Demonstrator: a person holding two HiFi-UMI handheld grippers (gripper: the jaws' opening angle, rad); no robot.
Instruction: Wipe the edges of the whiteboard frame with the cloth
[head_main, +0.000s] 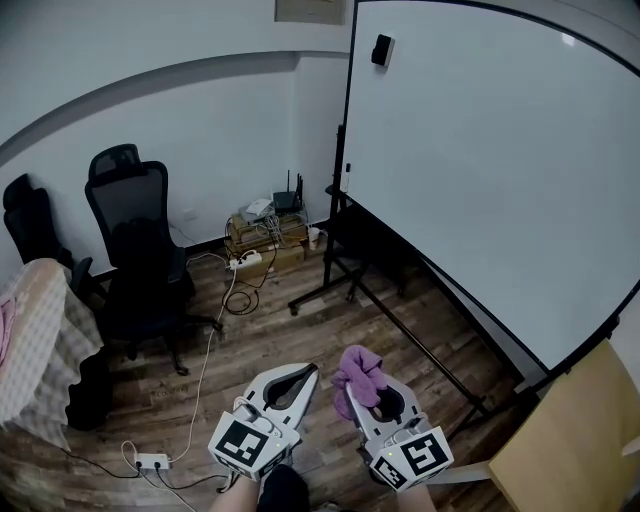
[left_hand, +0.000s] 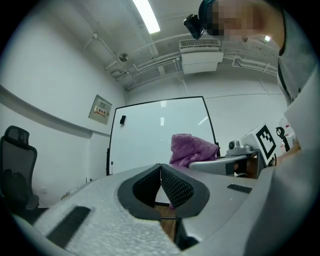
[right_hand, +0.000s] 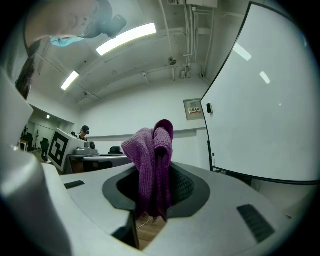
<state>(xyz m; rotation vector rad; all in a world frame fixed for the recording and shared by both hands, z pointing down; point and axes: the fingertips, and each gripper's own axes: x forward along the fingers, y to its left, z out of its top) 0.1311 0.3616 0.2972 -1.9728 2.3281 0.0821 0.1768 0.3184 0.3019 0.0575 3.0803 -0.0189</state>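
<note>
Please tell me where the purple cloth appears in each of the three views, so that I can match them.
Head view: cloth at low centre, held in the right gripper.
Left gripper view: cloth just right of centre, in front of the whiteboard.
Right gripper view: cloth at centre, clamped between the fingers.
Shared landmark: the whiteboard, on the right in the head view and the right gripper view.

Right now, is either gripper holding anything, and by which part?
The right gripper pinches the purple cloth near its bunched lower end, fold standing above. The left gripper is shut, empty.
</note>
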